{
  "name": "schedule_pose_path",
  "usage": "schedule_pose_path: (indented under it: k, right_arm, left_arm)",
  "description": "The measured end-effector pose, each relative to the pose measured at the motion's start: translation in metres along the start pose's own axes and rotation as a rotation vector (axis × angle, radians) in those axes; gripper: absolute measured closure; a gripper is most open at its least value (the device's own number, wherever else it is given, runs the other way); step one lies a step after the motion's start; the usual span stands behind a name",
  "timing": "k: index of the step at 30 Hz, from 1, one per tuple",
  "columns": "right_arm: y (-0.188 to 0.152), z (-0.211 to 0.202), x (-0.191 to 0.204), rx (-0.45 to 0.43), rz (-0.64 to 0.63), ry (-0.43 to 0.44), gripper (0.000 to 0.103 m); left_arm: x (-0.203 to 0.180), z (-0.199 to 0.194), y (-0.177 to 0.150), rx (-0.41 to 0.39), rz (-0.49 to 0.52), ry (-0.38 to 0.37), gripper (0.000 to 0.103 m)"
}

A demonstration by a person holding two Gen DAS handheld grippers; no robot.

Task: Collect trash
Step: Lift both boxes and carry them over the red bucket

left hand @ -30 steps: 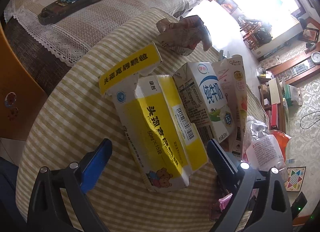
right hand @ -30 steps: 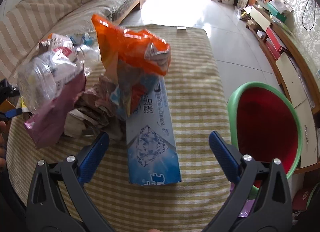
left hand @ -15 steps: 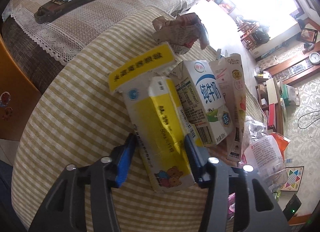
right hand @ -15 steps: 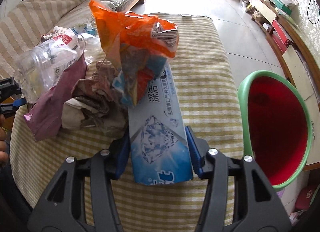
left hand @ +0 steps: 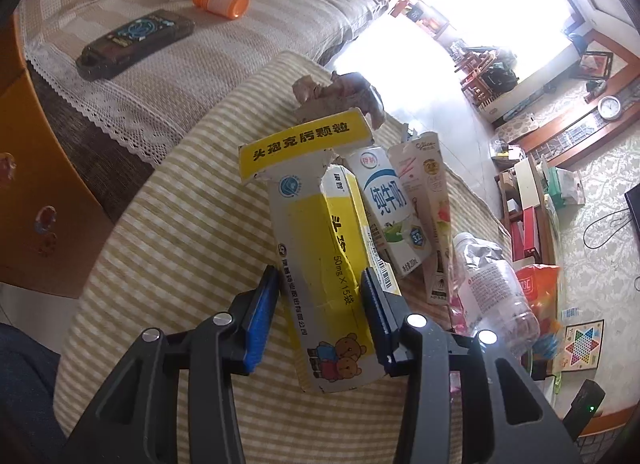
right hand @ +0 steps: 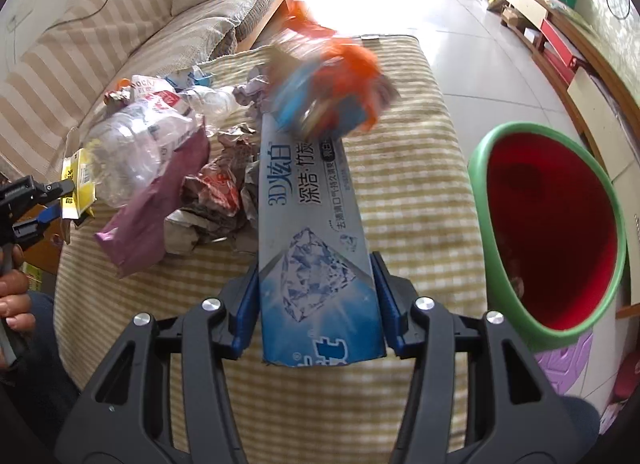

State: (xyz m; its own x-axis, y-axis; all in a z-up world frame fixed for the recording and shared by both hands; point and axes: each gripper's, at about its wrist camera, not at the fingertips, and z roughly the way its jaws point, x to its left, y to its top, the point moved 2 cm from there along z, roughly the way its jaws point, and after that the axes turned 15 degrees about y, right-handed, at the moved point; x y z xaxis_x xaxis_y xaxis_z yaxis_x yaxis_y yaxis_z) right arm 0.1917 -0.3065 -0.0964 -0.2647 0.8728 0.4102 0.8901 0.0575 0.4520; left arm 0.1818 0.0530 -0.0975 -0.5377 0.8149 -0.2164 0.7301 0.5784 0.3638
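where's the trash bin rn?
Right wrist view, right side: the green-rimmed red bin stands on the floor just off the striped table's right edge, to the right of the blue toothpaste box clamped in the right claw.

A home living room: striped sofa (right hand: 120,48), cloth-covered low table (right hand: 404,192), tiled floor (right hand: 472,32), wall clock (left hand: 609,107).

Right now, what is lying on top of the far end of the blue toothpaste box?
A blurred orange snack bag rests on the far end of the toothpaste box. That end's print is covered.
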Motion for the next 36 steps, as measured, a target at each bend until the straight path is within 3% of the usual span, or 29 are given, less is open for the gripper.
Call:
schedule_pose_path:
  k: [8,17,23,28,36]
  right_arm:
    - [-0.013,-0.03,0.027,-0.053,-0.027,0.04,0.054]
    - [-0.006,-0.059,0.051,-0.133,-0.087,0.074,0.054]
    - [-0.001,-0.068,0.055,-0.163,-0.092,0.089,0.054]
    - [0.0,-0.075,0.048,-0.189,-0.074,0.096,0.054]
    - [0.007,-0.101,0.014,-0.264,-0.012,0.07,0.054]
  left_arm:
    - [0.008,-0.027,0.0,-0.061,0.028,-0.014,0.063]
    - [0.006,-0.068,0.0,-0.172,0.102,0.002,0.063]
    - [0.0,-0.089,0.0,-0.196,0.131,-0.038,0.063]
    - [-0.019,-0.103,-0.002,-0.218,0.174,-0.068,0.063]
    - [-0.079,-0.114,-0.015,-0.215,0.289,-0.15,0.063]
